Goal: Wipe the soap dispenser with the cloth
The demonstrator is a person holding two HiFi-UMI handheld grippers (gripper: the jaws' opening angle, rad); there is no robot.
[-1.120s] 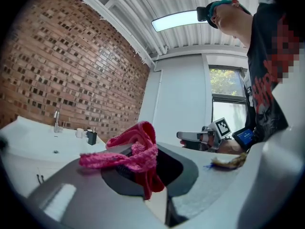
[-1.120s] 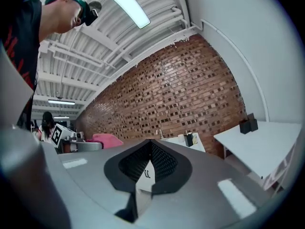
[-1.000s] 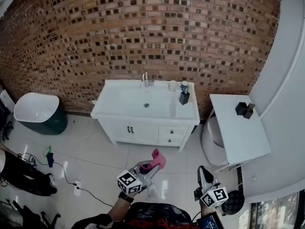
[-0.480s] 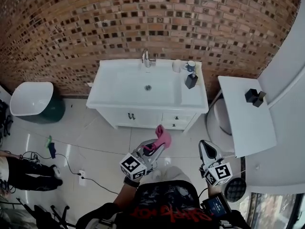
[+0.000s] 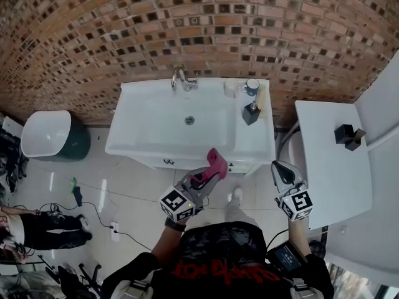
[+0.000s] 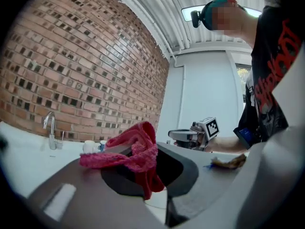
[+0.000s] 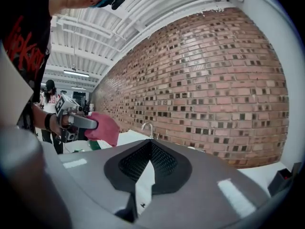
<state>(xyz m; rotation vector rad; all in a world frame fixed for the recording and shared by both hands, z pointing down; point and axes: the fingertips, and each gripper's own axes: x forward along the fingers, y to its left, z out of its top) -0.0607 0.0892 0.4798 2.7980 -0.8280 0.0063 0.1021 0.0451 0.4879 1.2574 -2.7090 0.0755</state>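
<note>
The soap dispenser [image 5: 252,112], a dark pump bottle, stands on the right side of the white vanity top [image 5: 254,143], beside the basin. My left gripper [image 5: 211,172] is shut on a pink cloth [image 5: 216,162], which hangs bunched over the vanity's front edge. In the left gripper view the cloth [image 6: 132,150] is pinched between the jaws and droops over them. My right gripper [image 5: 279,167] is to the right, just short of the vanity's front right corner. It is shut and holds nothing; its pads [image 7: 143,162] meet in the right gripper view. Both grippers are well short of the dispenser.
A faucet [image 5: 181,78] stands behind the basin [image 5: 181,120]. A white cup [image 5: 230,90] and a blue mug [image 5: 252,86] are behind the dispenser. A white side table [image 5: 327,167] with dark blocks [image 5: 348,136] is at the right, a white tub [image 5: 45,136] at the left, cables on the floor.
The vanity has come much closer. Both grippers have travelled forward to its front edge, the left one still carrying the pink cloth.
</note>
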